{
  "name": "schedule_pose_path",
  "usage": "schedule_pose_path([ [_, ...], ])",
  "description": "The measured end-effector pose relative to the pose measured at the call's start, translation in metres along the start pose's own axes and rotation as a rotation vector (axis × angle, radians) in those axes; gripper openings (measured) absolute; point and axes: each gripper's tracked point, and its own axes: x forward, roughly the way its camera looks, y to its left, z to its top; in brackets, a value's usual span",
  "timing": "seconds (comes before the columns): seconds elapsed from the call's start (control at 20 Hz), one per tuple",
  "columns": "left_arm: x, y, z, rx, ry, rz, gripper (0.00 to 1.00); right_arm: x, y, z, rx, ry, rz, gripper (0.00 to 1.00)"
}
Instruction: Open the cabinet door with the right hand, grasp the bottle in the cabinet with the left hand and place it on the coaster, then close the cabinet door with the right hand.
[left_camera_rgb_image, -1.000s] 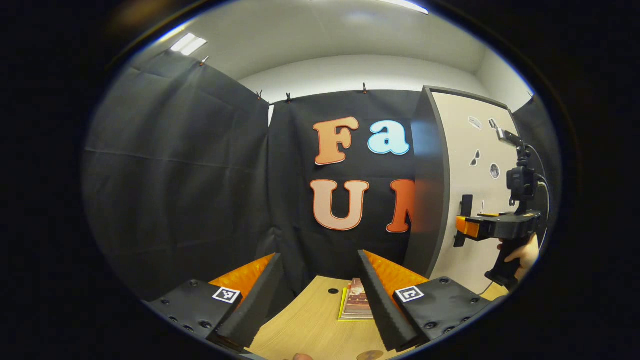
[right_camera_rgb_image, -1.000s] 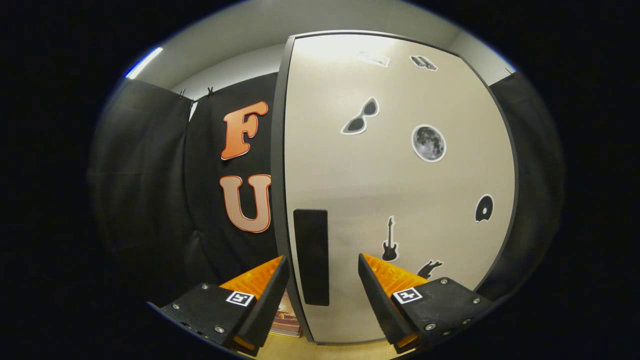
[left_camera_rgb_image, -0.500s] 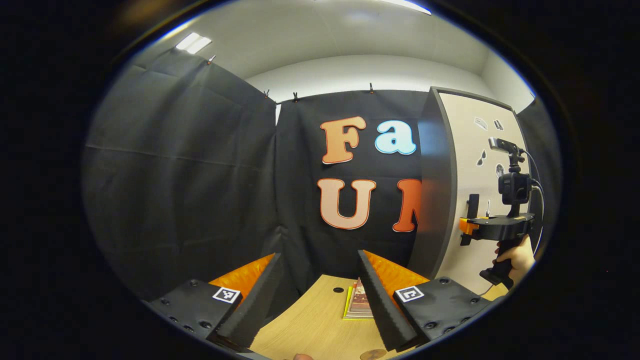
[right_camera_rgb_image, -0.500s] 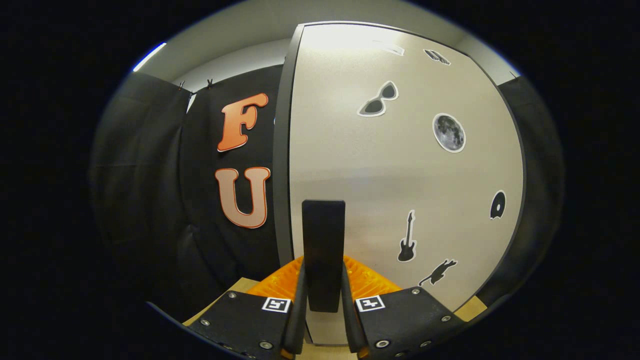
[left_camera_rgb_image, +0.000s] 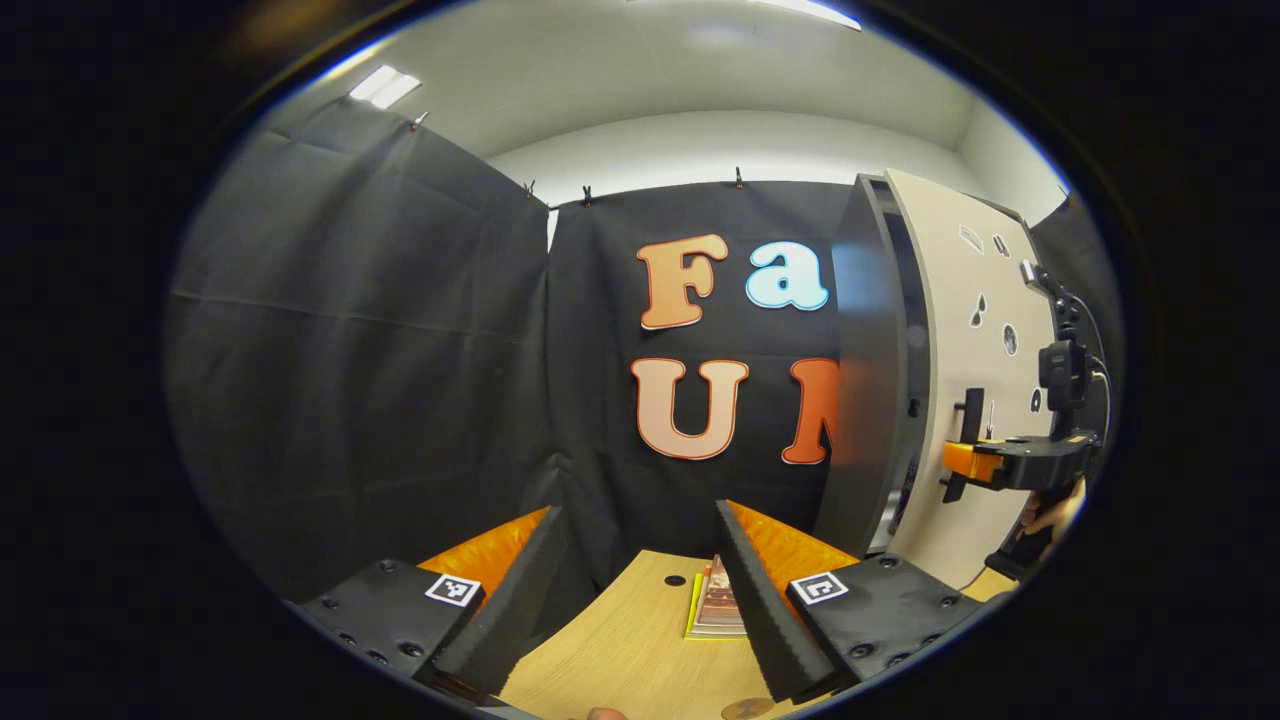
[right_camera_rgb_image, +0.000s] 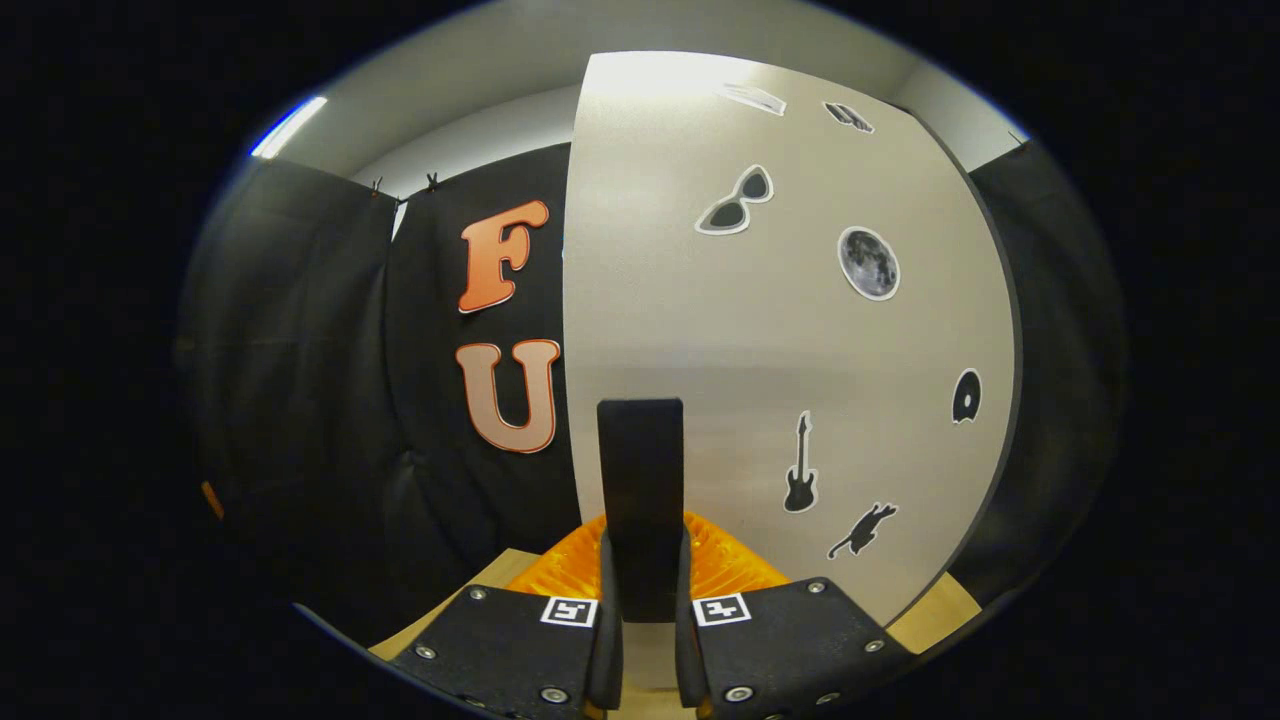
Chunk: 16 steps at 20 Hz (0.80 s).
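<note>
The cabinet (left_camera_rgb_image: 865, 380) stands at the right of the table, dark grey on its side. Its beige door (right_camera_rgb_image: 780, 330) carries several stickers and stands slightly ajar. My right gripper (right_camera_rgb_image: 645, 600) is shut on the black vertical door handle (right_camera_rgb_image: 640, 480). In the left gripper view that right gripper (left_camera_rgb_image: 975, 465) shows at the handle (left_camera_rgb_image: 965, 440), with a hand (left_camera_rgb_image: 1050, 515) holding it. A narrow dark gap runs along the door's left edge, and the cabinet's inside is hidden. My left gripper (left_camera_rgb_image: 640, 600) hangs open above the table. A brown round coaster (left_camera_rgb_image: 745, 710) lies at the near edge.
A light wooden table (left_camera_rgb_image: 620, 650) has a small round hole (left_camera_rgb_image: 675, 580) near its back. A thin booklet (left_camera_rgb_image: 712, 605) lies flat beside the cabinet's foot. Black cloth walls close in the back and left.
My right gripper moved onto the door handle and shut on it. The door then swung out a little from the cabinet. The left gripper barely moved.
</note>
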Motion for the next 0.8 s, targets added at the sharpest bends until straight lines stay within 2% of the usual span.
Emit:
schedule_pose_path([
  [0.15, 0.000, 0.000, 0.000, -0.007, -0.004, -0.005, 0.97, -0.044, -0.009, -0.005, -0.005, -0.010, 0.023, 0.21],
  [0.25, 0.000, -0.002, 0.000, -0.014, -0.005, -0.018, 0.97, -0.046, -0.008, -0.003, -0.012, -0.019, 0.034, 0.21],
  [0.3, 0.000, -0.003, 0.000, -0.017, -0.003, -0.025, 0.94, -0.045, -0.009, -0.002, -0.004, -0.017, 0.035, 0.21],
  [0.5, -0.002, -0.004, 0.000, -0.014, 0.003, -0.056, 0.97, -0.068, -0.018, -0.003, -0.002, -0.022, 0.041, 0.21],
  [0.8, -0.005, -0.006, 0.002, -0.028, 0.006, -0.088, 0.94, -0.099, -0.034, -0.005, 0.009, -0.023, 0.018, 0.21],
])
